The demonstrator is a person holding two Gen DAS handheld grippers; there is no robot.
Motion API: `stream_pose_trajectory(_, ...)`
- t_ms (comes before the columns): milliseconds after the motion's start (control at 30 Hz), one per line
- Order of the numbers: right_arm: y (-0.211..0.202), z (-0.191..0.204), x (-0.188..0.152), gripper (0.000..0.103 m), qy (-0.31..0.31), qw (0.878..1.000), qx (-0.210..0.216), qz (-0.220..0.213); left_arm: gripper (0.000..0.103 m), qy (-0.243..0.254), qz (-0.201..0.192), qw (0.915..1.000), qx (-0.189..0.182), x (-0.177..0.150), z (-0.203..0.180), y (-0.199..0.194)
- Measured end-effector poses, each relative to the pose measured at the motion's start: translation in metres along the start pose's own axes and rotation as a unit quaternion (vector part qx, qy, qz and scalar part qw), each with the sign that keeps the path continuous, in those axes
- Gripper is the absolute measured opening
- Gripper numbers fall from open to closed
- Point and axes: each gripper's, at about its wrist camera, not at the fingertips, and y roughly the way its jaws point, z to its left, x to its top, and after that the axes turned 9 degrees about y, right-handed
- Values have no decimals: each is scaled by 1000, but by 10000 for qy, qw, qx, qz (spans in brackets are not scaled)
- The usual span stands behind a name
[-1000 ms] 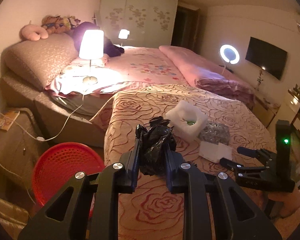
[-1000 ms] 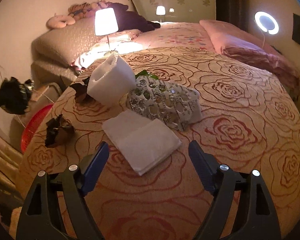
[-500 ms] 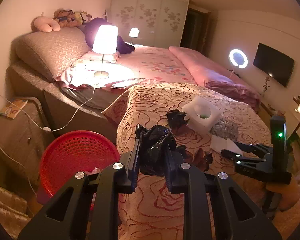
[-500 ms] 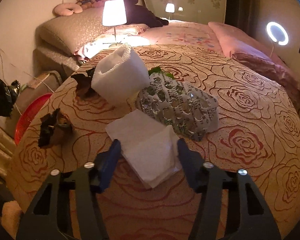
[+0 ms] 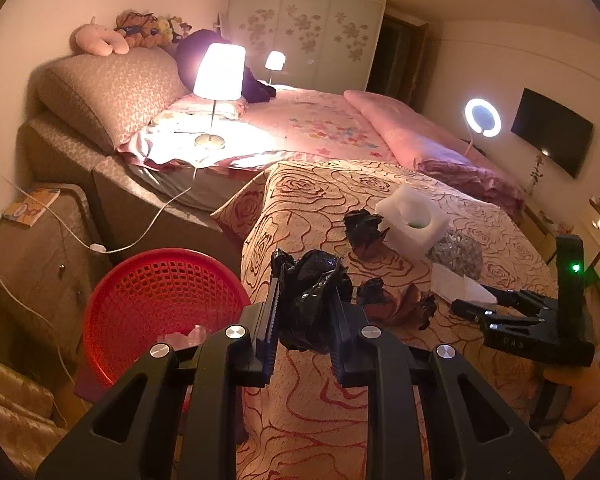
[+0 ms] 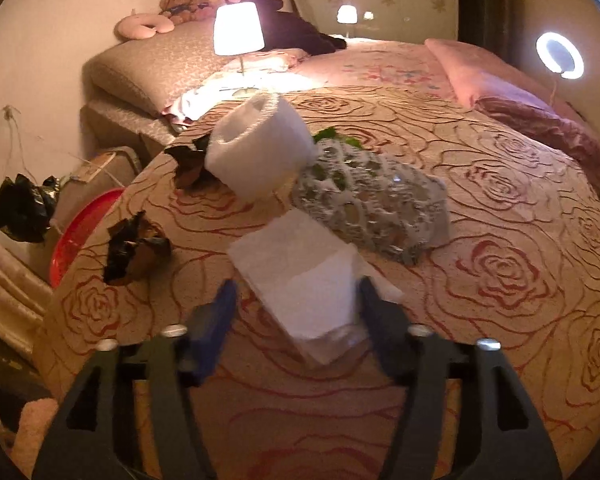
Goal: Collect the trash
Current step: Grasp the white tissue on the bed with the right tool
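The left gripper (image 5: 306,312) is clamped on a crumpled black plastic bag (image 5: 312,300), which hangs between its two fingers above the edge of the rose-patterned bedspread (image 5: 312,400). Just to the left of it and lower stands a red mesh basket (image 5: 160,300), with a pale scrap lying inside near its rim.

The right gripper (image 6: 296,300) has its jaws opening. A folded white paper napkin (image 6: 304,280) lies between the fingers; its right side is near the right finger, and the left finger stands apart from it. The picture is blurred here, so I cannot tell if the right finger touches the napkin.

Left of the napkin, a crumpled dark brown wrapper (image 6: 134,250) lies on the bedspread. Behind the napkin lies a silver blister-pack sheet (image 6: 372,208), partly crushed. Behind that, a white foam piece (image 6: 260,148) with a round hollow stands tilted, touching the blister sheet, and something green (image 6: 332,136) shows at its right side. A second dark crumpled wrapper (image 6: 190,160) lies just left of the foam.

Farther back, a lit table lamp (image 5: 220,76) stands on the pink bed (image 5: 320,128), and a ring light (image 5: 483,117) glows at the right wall.
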Motion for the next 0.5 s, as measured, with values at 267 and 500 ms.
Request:
stream_pose_trajectory(267, 5, 9, -4, 68, -231, 9992, -310, -129, 20, -29, 11, 10000, 13, -2, 1, 0)
stream_pose_trajectory(500, 1, -4, -2, 30, -98, 9981, -533, -301, 20, -24, 27, 10000, 28, -5, 1, 1)
